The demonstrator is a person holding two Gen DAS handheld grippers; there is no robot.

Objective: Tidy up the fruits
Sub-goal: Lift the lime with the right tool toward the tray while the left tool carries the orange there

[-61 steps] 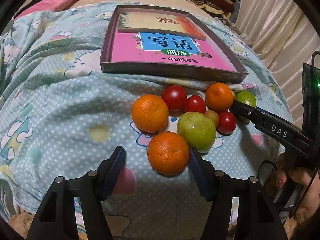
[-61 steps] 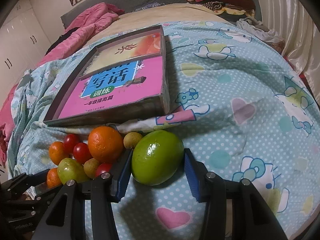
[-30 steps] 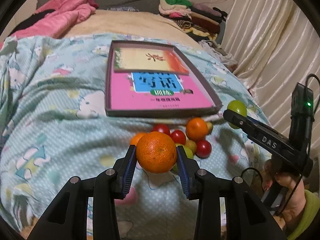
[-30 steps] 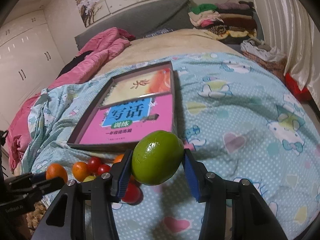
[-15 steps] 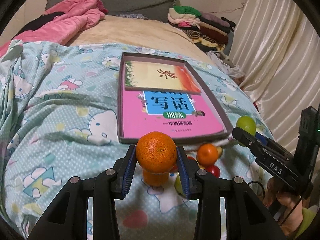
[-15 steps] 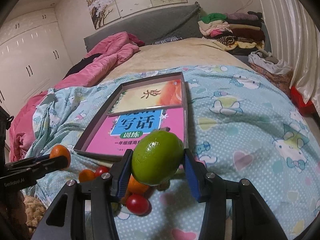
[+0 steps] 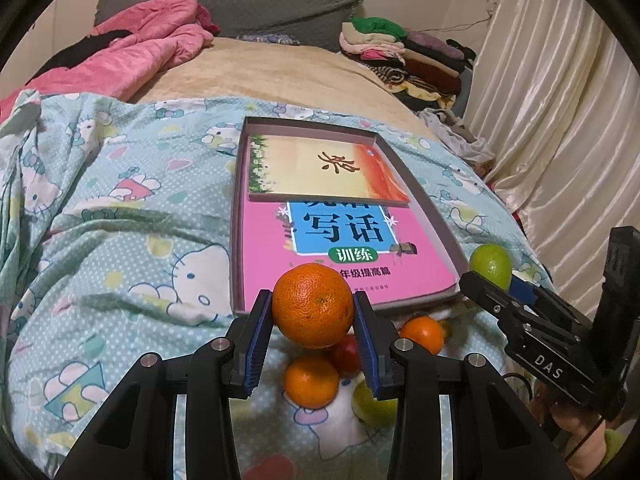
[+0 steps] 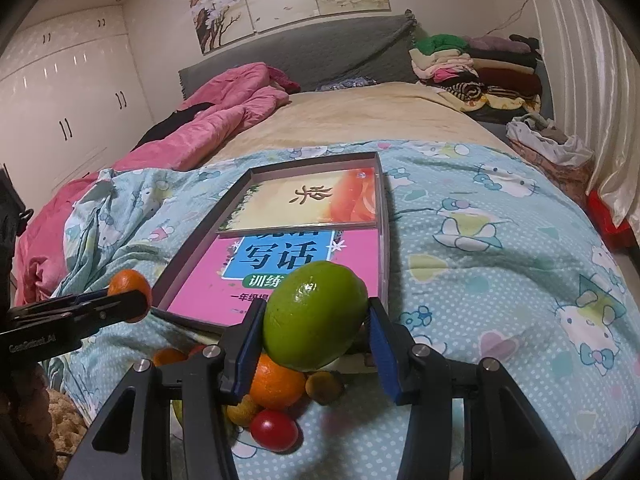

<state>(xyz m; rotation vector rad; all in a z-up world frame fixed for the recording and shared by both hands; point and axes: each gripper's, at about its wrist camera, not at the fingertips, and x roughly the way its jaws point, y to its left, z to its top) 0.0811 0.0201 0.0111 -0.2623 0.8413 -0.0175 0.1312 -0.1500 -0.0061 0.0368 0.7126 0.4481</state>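
My left gripper [image 7: 314, 312] is shut on an orange [image 7: 313, 305] and holds it in the air just before the near edge of a shallow box [image 7: 236, 216]. My right gripper [image 8: 314, 320] is shut on a green lime [image 8: 315, 317], also lifted, near the box's near right corner [image 8: 383, 280]. The lime also shows in the left wrist view [image 7: 490, 265], and the orange in the right wrist view [image 8: 127, 280]. Below on the bedspread lie two more oranges [image 7: 311, 380], red tomatoes [image 8: 274, 430], a green fruit [image 7: 372, 402] and small brown fruits [image 8: 324, 387].
The box holds a pink book [image 7: 320, 248] and a yellow-orange book [image 7: 320, 170]. A pink quilt [image 7: 132, 52] lies at the back left, folded clothes [image 7: 400, 48] at the back right. Curtains [image 7: 560, 100] hang along the right.
Both grippers closed on their fruits, the left on the orange and the right on the lime, lifted them off the bedspread and carried them up toward the box's near edge.
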